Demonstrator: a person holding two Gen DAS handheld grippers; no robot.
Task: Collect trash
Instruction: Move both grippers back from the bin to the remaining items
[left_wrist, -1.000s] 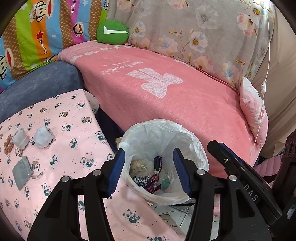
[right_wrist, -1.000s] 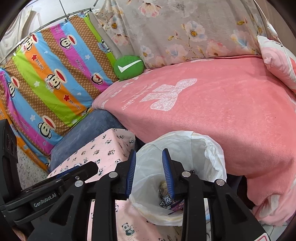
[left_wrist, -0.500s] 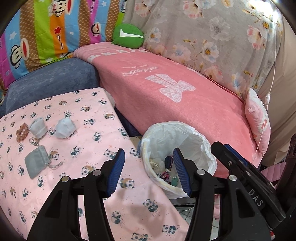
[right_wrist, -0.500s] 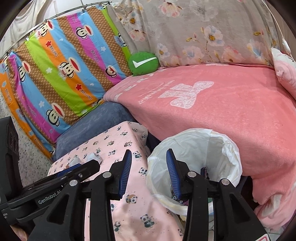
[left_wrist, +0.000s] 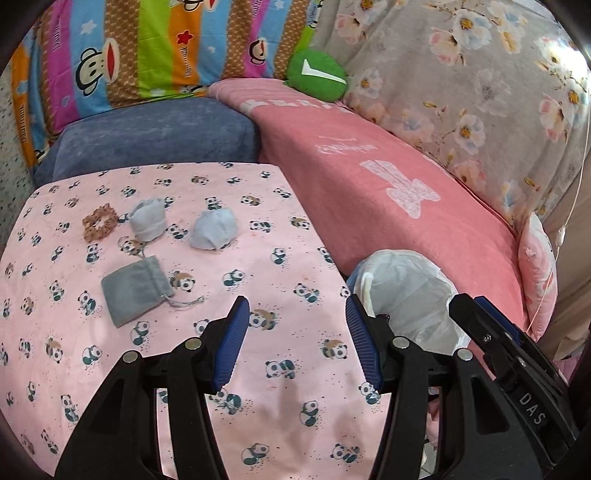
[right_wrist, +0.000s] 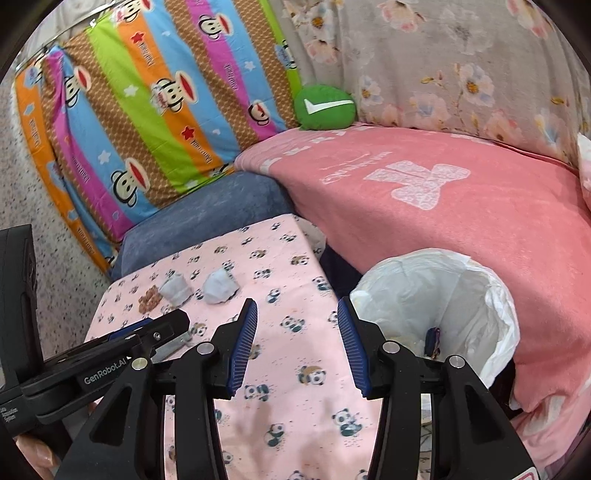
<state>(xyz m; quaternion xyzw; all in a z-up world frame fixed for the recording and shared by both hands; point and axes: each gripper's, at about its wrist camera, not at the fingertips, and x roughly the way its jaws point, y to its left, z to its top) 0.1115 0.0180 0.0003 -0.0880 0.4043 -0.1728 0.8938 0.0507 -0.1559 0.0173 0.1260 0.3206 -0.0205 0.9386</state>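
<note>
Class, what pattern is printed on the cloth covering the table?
Small pandas scattered on a pink background, on the tablecloth; clearest in the left wrist view.

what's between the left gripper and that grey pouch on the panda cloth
Nothing visible. The left gripper is open and empty, and only bare panda cloth lies between it and the grey pouch.

Both tongs (left_wrist: 295, 343) (right_wrist: 297, 347) are black with ribbed blue pads (silver screws, "GenRobot.AI" lettering).
</note>
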